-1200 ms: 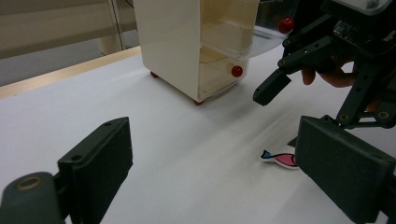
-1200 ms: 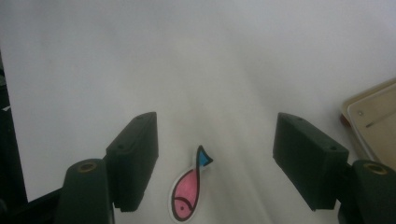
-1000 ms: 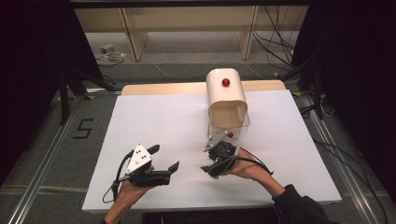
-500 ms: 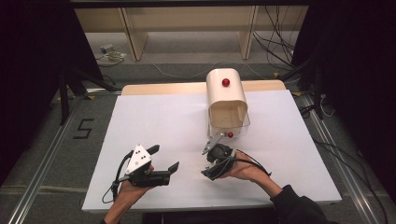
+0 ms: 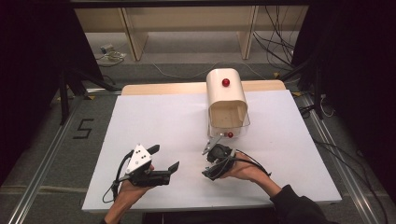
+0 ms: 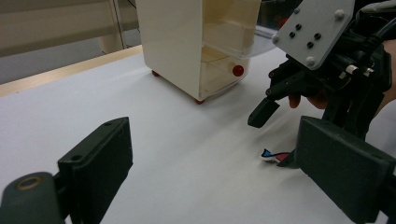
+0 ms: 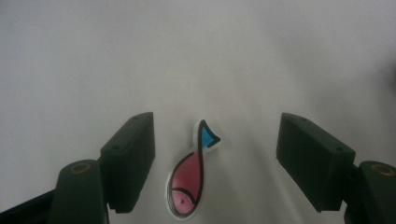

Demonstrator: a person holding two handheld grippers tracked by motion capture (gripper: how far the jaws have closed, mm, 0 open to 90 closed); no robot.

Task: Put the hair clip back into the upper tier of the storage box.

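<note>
Two grippers are working a white table point(image 5: 154, 116), and we are seeing a small fish sticker point(image 7: 190, 179) lying between the spread jaws of the right gripper point(image 7: 215, 163).

We are watching the right gripper point(image 5: 209, 163) pointing down at the tabletop, just in front of a cream cabinet point(image 5: 227, 100) with red knobs and a clear front tray; its jaws are standing wide apart on either side of the pink fish with the blue tail, gripping nothing. We cannot tell whether the jaws are touching the table. The sticker point(image 6: 274, 156) is lying flat on the table surface, showing in the left gripper view just beside that view's own right-hand jaw. We are seeing the left gripper point(image 5: 164, 161) held off to the left, well apart from the cabinet point(image 6: 196, 42), its jaws likewise gaping and empty point(image 6: 215, 172).
</note>
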